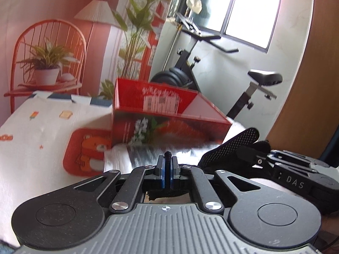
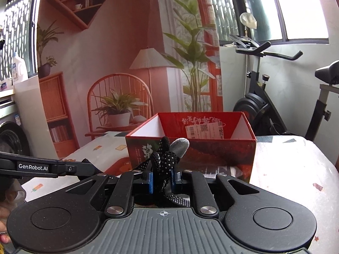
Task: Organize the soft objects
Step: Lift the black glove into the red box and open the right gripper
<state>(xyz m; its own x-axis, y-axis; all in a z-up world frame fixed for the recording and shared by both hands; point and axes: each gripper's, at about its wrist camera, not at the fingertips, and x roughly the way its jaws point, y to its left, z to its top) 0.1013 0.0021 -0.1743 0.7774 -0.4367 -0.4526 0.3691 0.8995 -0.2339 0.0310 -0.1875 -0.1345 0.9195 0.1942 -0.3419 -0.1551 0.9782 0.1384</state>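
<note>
Right now both grippers are clenched on black knitted fabric above a tabletop (image 2: 292, 160) covered with a white cloth printed with small pictures. Seen from the left wrist, the left gripper (image 1: 168, 167) has its blue-padded fingers (image 1: 162, 169) pressed almost together, with only a thin edge of dark cloth sticking up between them; whether that is the same item as the other gripper holds cannot be told. Seen from the right wrist, the right gripper (image 2: 162, 175) grips a black glove (image 2: 164, 158) flecked with white dots, its knitted finger tubes bunched and standing up out of the jaws, one tube ending in a grey tip. Just beyond the glove stands an open red box (image 2: 211, 158) with white inner walls, a shipping label on the inside of its far wall, and a printed picture on its near face. In the left wrist view the same box sits on the tabletop, beside an orange mat (image 1: 84, 150) showing a cartoon bear, and the other gripper reaches in from the right edge, with dotted black fabric lying against it. Behind the tabletop hangs a printed backdrop (image 2: 118, 48) of a lamp, chair and plants, and an exercise bike (image 2: 260, 97) stands by the window on the right.
</note>
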